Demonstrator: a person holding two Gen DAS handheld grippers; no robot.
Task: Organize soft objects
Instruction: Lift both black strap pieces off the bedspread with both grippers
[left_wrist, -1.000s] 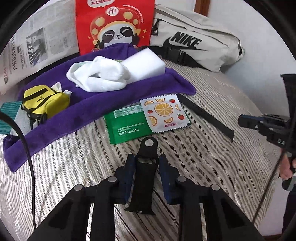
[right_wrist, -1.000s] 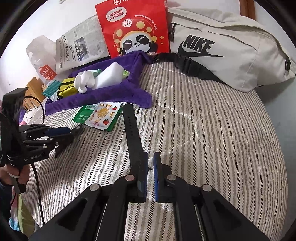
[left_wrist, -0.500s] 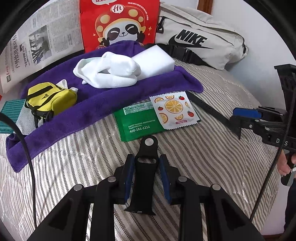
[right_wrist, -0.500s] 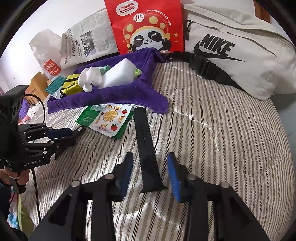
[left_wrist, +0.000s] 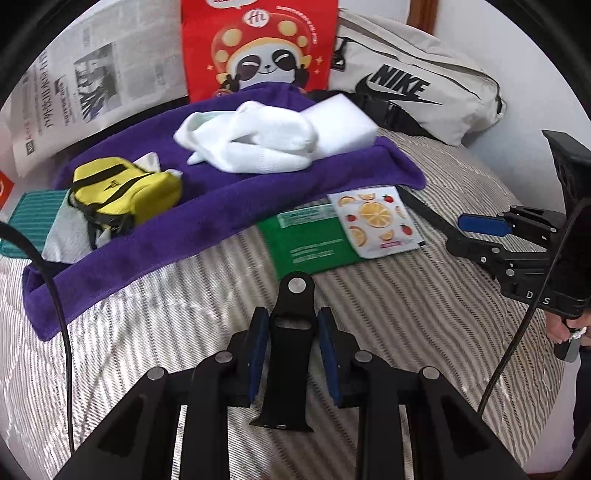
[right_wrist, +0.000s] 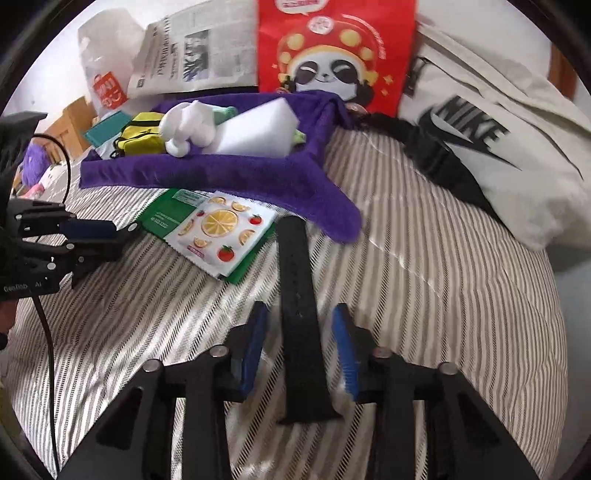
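Apparently each gripper takes one half of a watch band: left gripper (left_wrist: 290, 354) is clamped on the short buckle strap (left_wrist: 288, 354), while right gripper (right_wrist: 301, 354), jaws just closing w/ gaps left, straddles the long holed strap (right_wrist: 299, 306) lying near the purple towel (right_wrist: 221, 173), prob. for pairing.

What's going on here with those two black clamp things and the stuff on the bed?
A person is tidying soft items on a striped bedspread, holding a gripper in each hand. The left gripper is clamped on a short black watch strap piece. The right gripper straddles the longer black strap lying on the bed; its jaws have just been closing, with gaps showing on both sides. A purple towel already holds white socks, a sponge and a yellow pouch.
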